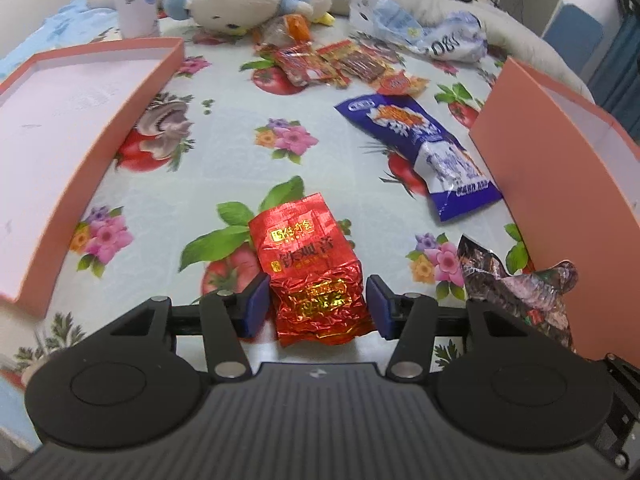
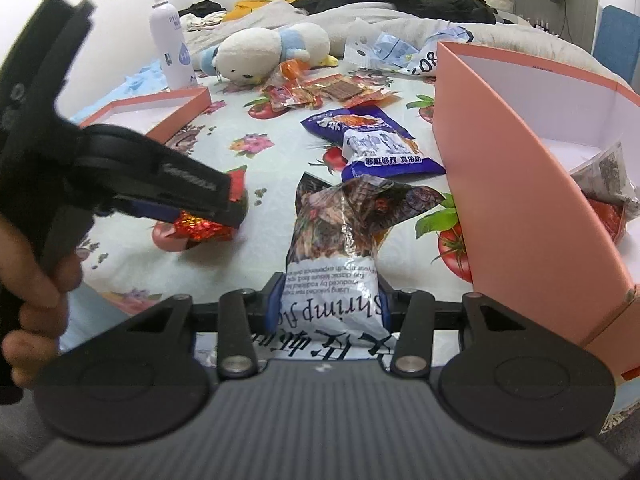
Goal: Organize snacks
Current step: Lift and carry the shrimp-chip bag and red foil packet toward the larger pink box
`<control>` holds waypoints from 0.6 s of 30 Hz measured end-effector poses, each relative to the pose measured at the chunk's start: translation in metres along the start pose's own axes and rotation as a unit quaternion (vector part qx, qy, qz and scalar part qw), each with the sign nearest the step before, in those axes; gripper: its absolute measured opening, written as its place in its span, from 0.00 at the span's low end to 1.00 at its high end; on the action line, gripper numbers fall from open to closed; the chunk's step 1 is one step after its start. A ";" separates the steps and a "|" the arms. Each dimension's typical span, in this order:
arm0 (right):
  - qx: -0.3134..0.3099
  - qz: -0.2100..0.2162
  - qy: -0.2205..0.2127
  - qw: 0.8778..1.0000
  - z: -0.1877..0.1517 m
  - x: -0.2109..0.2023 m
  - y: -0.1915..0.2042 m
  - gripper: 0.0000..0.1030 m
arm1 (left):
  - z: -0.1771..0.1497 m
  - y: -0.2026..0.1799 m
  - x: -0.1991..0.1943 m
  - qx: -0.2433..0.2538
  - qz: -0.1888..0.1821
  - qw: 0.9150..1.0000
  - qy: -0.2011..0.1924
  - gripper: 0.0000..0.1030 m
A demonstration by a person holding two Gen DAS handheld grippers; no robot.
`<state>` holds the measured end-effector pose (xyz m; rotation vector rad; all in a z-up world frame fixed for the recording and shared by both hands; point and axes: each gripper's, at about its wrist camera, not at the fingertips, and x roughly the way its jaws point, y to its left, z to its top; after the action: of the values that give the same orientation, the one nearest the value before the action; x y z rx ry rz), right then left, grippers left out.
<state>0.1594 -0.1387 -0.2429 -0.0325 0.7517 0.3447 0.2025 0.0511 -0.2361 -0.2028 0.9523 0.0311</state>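
floral tablecloth covers the surface. nearest, the left gripper straddles a red foil packet, pads just apart from it. the right gripper is clamped on a shrimp snack bag. two pink boxes: the left box bare, the right box holding packets (right view only). farther, a purple packet.

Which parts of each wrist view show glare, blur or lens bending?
Left wrist view: the red foil packet glints with glare, and the pink box lid bows from fisheye bending. Right wrist view: the hand at the frame edge is soft, and the shrimp snack bag shines.
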 end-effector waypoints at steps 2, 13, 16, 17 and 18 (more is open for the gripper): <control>0.005 0.002 -0.002 1.000 0.004 -0.004 0.001 0.46 | -0.001 0.002 -0.009 -0.003 -0.001 1.000 -0.005 0.56; 0.023 0.020 -0.033 0.999 0.035 -0.050 0.002 0.46 | 0.002 -0.002 -0.079 0.003 -0.014 0.999 -0.043 0.56; 0.027 0.023 -0.044 0.998 0.044 -0.067 0.002 0.46 | 0.004 -0.004 -0.102 0.003 -0.016 0.998 -0.064 0.56; 0.029 0.024 -0.049 0.998 0.046 -0.074 0.001 0.46 | 0.004 -0.004 -0.110 0.002 -0.017 0.997 -0.069 0.56; 0.031 0.025 -0.053 0.998 0.048 -0.080 0.000 0.46 | 0.003 -0.004 -0.118 0.001 -0.016 0.997 -0.074 0.56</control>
<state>0.1370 -0.1553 -0.1542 0.0626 0.6579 0.3681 0.1371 0.0548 -0.1380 -0.2104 0.8010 0.0163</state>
